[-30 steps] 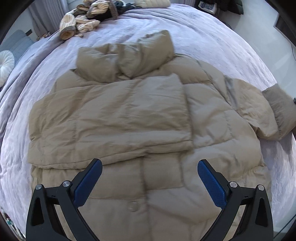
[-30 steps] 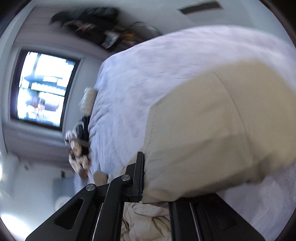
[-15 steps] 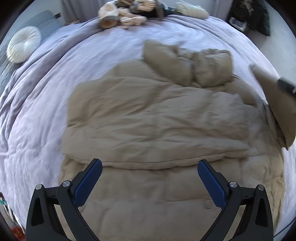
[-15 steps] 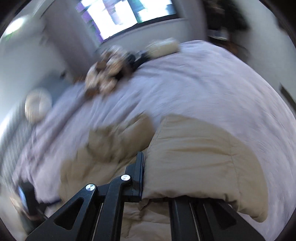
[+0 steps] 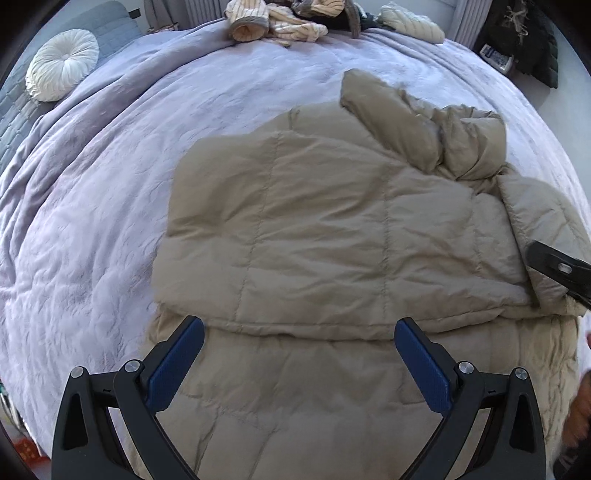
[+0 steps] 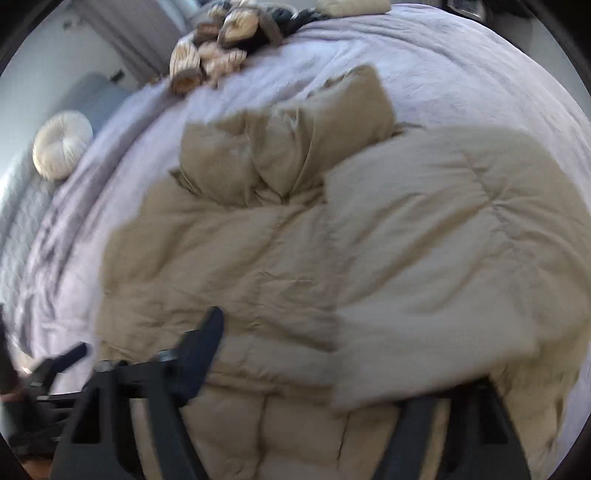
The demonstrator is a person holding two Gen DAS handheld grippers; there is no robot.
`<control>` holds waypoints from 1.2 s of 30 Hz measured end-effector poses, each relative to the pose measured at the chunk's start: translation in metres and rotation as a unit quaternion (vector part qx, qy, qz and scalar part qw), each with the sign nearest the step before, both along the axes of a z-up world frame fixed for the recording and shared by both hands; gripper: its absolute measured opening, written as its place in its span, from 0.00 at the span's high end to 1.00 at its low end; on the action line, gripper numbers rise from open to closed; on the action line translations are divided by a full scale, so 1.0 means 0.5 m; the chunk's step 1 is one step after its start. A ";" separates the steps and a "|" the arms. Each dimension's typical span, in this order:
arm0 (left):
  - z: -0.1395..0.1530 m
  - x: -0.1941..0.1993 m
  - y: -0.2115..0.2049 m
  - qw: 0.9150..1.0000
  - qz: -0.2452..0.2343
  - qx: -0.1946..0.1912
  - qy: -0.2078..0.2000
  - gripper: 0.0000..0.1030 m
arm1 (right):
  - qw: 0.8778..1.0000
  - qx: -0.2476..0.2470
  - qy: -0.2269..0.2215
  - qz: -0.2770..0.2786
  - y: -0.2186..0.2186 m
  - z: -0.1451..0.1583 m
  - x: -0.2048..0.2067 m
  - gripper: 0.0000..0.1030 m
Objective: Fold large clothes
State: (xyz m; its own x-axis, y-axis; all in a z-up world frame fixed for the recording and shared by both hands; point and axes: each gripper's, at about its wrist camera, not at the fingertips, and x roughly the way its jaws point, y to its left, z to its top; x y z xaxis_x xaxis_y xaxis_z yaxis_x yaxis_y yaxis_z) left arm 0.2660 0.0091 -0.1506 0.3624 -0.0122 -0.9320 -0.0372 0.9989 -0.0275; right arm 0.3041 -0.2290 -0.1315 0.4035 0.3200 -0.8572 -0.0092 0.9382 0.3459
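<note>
Since a second ago the right sleeve (image 6: 424,280) has been swung from off to the side across the coat (image 5: 332,240), and it now lies over the right half of the chest. Both cameras have shifted sideways over the bed (image 5: 92,221). The right gripper (image 6: 332,373) has just been opening its jaws: they stand wide and released, with the sleeve's cuff end draped between them, though blur makes it hard to say whether the cloth still brushes a finger. The left gripper (image 5: 299,363) hovers over the coat's lower front with jaws spread and nothing between them. The coat lies flat on the bed, collar (image 5: 424,125) toward the far end, where a heap of clothes (image 5: 280,22) sits; a round cushion (image 5: 62,70) rests at far left.
</note>
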 end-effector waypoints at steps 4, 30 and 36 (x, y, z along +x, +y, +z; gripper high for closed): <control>0.013 0.016 -0.010 0.999 -0.012 -0.028 -0.011 0.00 | 0.996 0.052 0.005 -0.072 -0.092 0.035 -0.052 0.24; 0.062 0.051 0.146 0.955 0.014 -0.292 -0.053 0.00 | 0.996 0.014 -0.023 0.088 0.125 0.063 0.029 0.53; 0.027 0.067 0.110 0.941 -0.007 -0.338 -0.013 0.00 | 0.995 -0.006 0.014 0.097 0.114 0.045 -0.018 0.24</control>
